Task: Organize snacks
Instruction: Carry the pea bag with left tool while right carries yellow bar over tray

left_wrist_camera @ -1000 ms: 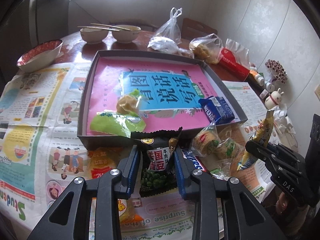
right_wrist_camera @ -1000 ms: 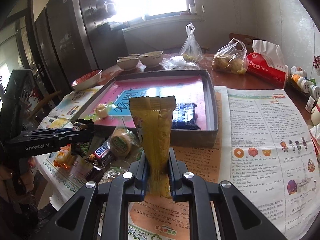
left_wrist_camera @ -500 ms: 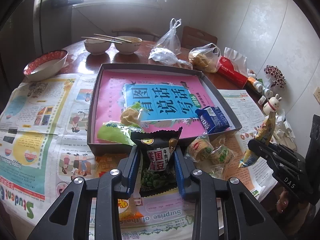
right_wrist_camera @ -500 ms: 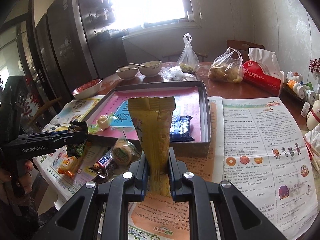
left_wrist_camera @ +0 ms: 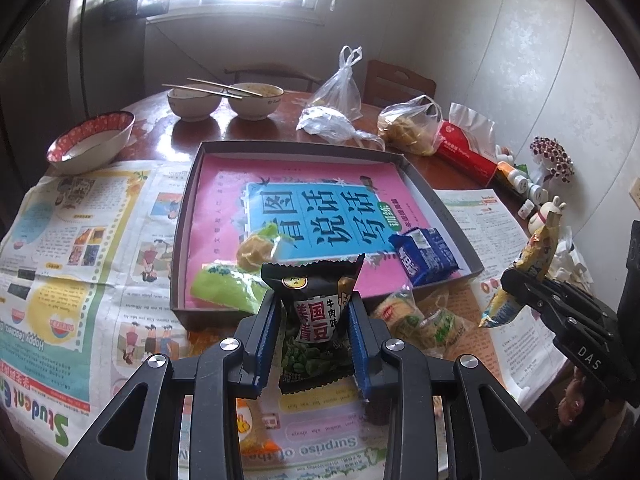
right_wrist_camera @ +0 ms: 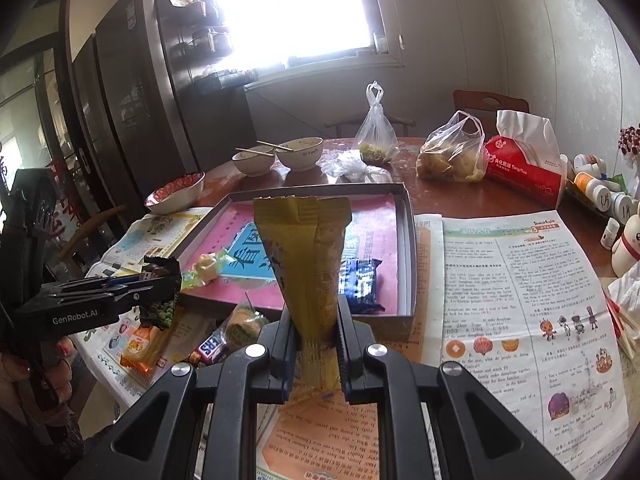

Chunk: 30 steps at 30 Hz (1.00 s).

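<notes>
The left tongs grip a black pea packet; the right tongs pinch a yellow packet by its lower seam. Both are held above the near edge of the tray. The packets look light, crinkly and slippery, best held at the seams. A newspaper covers the round worktop, with bowls at the far side under a bright window.

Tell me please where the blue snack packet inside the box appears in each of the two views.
Left wrist view: blue snack packet lies right of centre, in the box's near right corner.
Right wrist view: blue snack packet sits at centre, partly behind the held yellow packet.
Shared landmark: the grey box.
</notes>
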Each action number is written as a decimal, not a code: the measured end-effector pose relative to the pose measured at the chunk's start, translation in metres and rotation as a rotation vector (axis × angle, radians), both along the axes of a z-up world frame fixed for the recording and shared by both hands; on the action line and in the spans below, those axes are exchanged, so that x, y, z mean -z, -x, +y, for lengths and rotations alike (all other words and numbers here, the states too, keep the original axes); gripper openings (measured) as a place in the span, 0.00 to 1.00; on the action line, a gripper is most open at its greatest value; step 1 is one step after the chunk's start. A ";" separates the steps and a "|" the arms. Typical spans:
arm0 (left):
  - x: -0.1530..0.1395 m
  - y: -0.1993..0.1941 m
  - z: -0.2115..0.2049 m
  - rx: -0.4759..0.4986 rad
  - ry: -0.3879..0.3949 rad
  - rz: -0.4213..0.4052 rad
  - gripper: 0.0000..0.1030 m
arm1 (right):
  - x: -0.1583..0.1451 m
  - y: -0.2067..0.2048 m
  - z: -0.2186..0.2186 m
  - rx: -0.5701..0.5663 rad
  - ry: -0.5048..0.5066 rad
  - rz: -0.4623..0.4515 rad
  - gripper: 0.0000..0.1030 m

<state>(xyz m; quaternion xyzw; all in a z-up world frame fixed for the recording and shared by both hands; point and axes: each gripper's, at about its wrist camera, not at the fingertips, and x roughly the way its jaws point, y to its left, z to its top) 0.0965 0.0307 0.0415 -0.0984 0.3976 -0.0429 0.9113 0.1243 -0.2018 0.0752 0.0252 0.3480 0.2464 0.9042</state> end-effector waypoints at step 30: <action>0.010 -0.053 0.000 0.027 0.005 0.002 0.33 | -0.011 -0.043 0.044 -0.063 -0.017 -0.027 0.17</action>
